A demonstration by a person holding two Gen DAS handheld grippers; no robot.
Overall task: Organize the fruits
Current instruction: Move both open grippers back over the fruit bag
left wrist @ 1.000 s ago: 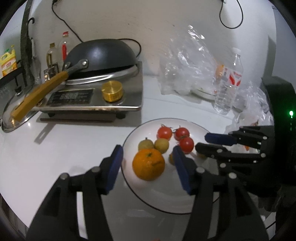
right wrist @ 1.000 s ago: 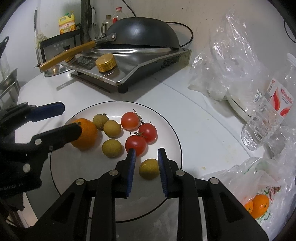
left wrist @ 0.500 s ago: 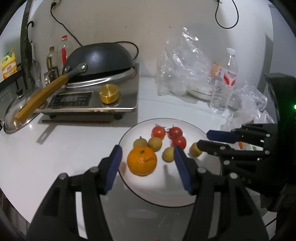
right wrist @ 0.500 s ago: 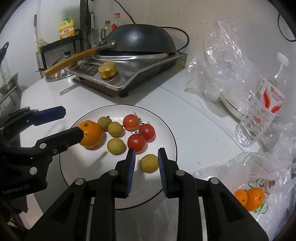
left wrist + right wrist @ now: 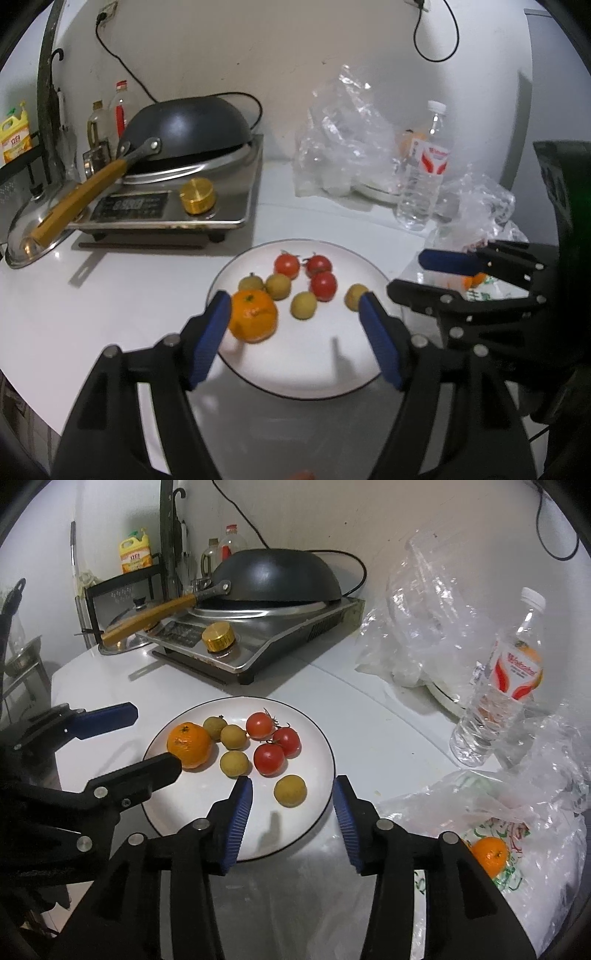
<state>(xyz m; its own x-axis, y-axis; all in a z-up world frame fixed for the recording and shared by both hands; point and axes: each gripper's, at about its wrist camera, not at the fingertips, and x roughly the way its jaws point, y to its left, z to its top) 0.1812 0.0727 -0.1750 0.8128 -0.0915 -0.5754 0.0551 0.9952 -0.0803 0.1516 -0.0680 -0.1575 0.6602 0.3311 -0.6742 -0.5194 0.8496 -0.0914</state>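
- The left gripper [image 5: 293,314] is nearest in its own view, held over the near edge of the white plate [image 5: 306,373]; its blue-padded jaws have just been opening and stand wide apart, with nothing pressed between them.
- The orange [image 5: 253,315] lies on the plate just beside the left jaw's tip; whether they touch cannot be told.
- The right gripper [image 5: 292,797] hangs over the plate's near right edge; its jaws have just been opening and stand apart, clamped on nothing.
- A small yellow-green fruit [image 5: 290,791] rests on the plate, seen in the gap between the right jaws but clear of both pads.
- Farther in on the plate, another yellow-green fruit [image 5: 235,763] lies near the middle, with two more [image 5: 233,736] side by side beyond it, next to the orange.
- Three red tomatoes [image 5: 269,758] with green stems cluster on the plate's far half, touching or nearly touching one another.
- To the right on the white table [image 5: 369,720], a crumpled plastic bag [image 5: 517,834] holds a second orange [image 5: 489,854].
- A clear water bottle [image 5: 502,686] with a red and white label stands upright beyond that bag.
- More clear plastic [image 5: 424,620] is heaped behind it.
- At the back left, a black wok [image 5: 275,578] with a wooden handle sits upside down on a steel cooker [image 5: 258,642] that has a gold knob [image 5: 218,637].
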